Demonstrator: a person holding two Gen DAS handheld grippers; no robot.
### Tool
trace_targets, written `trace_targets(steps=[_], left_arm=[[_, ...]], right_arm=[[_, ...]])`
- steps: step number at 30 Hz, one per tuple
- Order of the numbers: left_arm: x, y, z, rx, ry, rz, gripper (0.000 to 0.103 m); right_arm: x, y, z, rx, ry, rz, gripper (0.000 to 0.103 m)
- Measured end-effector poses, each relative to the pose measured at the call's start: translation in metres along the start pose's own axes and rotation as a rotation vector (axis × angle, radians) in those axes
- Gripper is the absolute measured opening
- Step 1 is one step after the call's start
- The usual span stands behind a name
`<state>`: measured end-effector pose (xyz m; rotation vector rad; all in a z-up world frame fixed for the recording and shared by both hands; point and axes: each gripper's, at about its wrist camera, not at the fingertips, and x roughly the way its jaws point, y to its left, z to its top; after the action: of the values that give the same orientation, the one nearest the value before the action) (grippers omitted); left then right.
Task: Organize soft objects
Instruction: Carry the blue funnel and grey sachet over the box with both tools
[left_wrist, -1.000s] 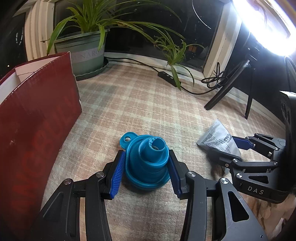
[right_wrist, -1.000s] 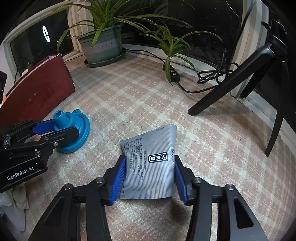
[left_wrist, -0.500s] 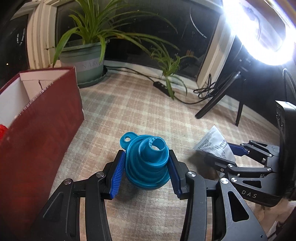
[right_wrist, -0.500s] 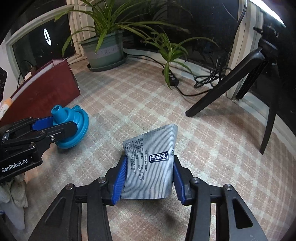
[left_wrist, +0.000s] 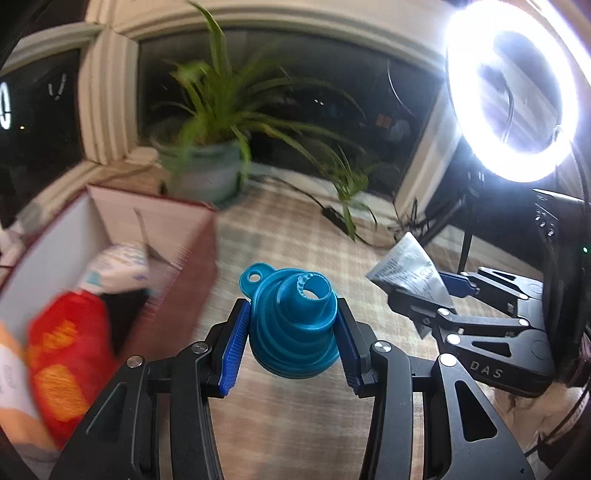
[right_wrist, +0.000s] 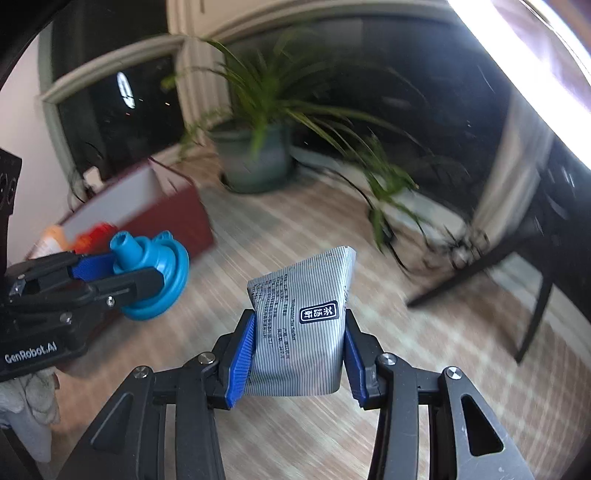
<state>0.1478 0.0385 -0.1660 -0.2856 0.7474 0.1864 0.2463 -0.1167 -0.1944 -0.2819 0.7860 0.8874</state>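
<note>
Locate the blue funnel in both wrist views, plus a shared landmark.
Left wrist: blue funnel at lower centre, clamped between the fingers of the left hand-held gripper, spout pointing away from the camera.
Right wrist: same funnel at middle left, seen from the side in the left hand-held gripper, in front of the red box.
Shared landmark: the potted plant by the window.

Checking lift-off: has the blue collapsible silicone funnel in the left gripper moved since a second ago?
Yes. The blue collapsible silicone funnel, clamped in the left gripper, has risen: the dark red cardboard box now shows its inside from above.
</note>
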Motion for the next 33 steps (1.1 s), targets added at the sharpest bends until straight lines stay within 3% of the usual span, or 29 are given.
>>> trace_targets(steps=[8, 14, 22, 33], left_arm=[[-0.058, 0.043, 0.021, -0.03, -0.058, 0.091, 0.044], [-0.08, 0.085, 0.015, -0.072, -0.046, 0.172, 0.044], [-0.076, 0.118, 0.007, -0.107, -0.001, 0.252, 0.044], [-0.061, 0.13, -0.002, -0.083, 0.038, 0.297, 0.046]], right_arm=[[0.004, 0.054, 0.055, -0.055, -0.062, 0.118, 0.04], [0.013, 0.096, 0.073, -0.126, -0.062, 0.162, 0.041], [0.046, 0.137, 0.09, -0.167, -0.02, 0.212, 0.041], [0.084, 0.165, 0.097, -0.194, 0.044, 0.218, 0.044]])
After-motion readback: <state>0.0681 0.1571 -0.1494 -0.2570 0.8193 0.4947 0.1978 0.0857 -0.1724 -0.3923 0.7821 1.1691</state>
